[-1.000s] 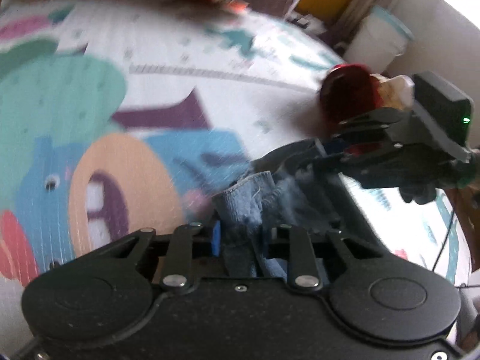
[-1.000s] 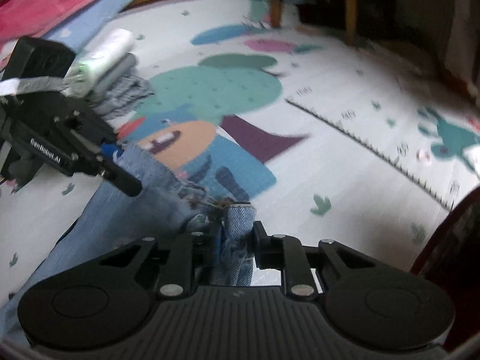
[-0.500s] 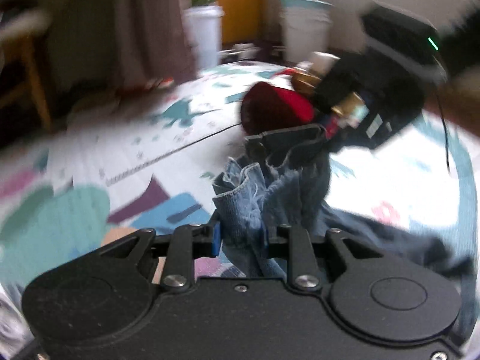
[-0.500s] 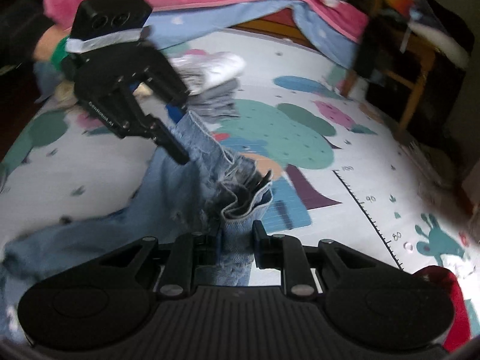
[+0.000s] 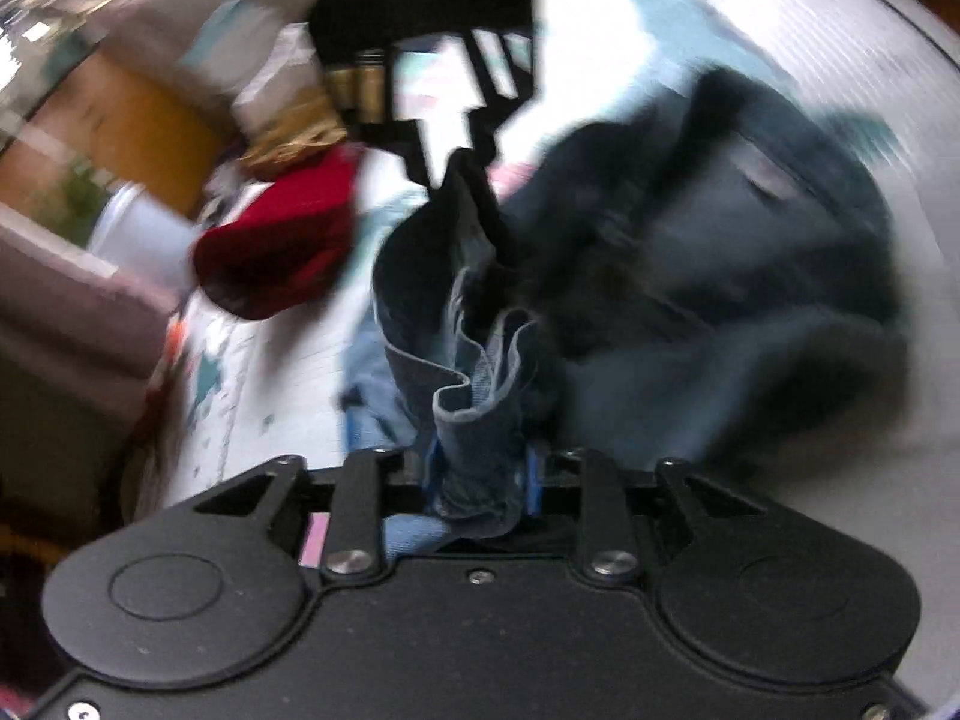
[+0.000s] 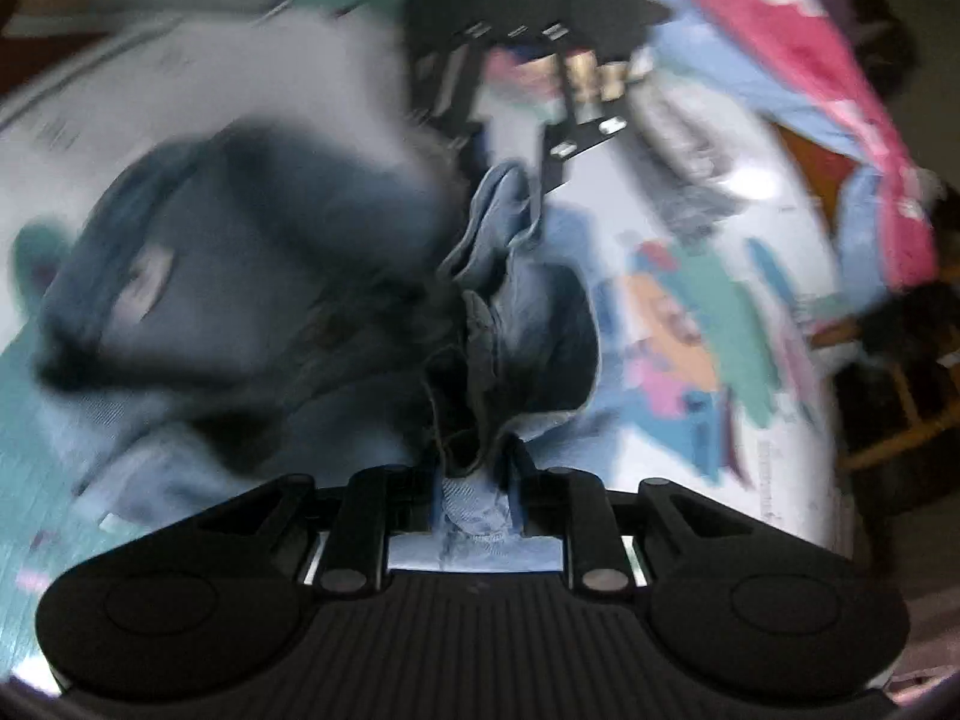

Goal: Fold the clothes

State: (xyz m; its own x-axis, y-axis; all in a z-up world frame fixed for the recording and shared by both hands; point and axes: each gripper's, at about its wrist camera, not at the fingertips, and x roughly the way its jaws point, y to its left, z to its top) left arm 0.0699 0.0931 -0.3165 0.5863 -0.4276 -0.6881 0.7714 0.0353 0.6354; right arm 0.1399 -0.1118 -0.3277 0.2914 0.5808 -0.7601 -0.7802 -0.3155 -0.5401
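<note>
Both hand-held grippers carry the same garment. My left hand-held gripper (image 5: 480, 474) has a bunched hem of the jeans (image 5: 690, 276) between its blue pads; my right hand-held gripper (image 6: 477, 480) has another gathered denim edge between its own. On each side the jaws have just been opening a little, yet cloth fills the gap and the pads look pressed on it, so I read both as grasping the jeans, perhaps loosely.

Where the jeans are: lifted at the two pinched edges, the bulk of the denim hanging and slumping onto the play mat (image 6: 690, 312) on the floor. From the left wrist the mass sits far and right; from the right wrist it sits far and left. The two grippers face each other closely, the denim sagging between them.

Heavy motion blur in both views; seams and the pocket patch are barely readable.

Progress, as I judge it:
- Done: the jeans are picked up at two points and the halves look brought together, roughly a first fold.
- Not done: no flat, squared stack yet; the cloth is rumpled, the edges unaligned.
- Left: lay it down, smooth it, fold again, set it aside.

A folded grey pile (image 6: 678, 180) lies far right on the mat, so some clothes seem finished. A red item (image 5: 276, 258) lies far left, unclear what.
</note>
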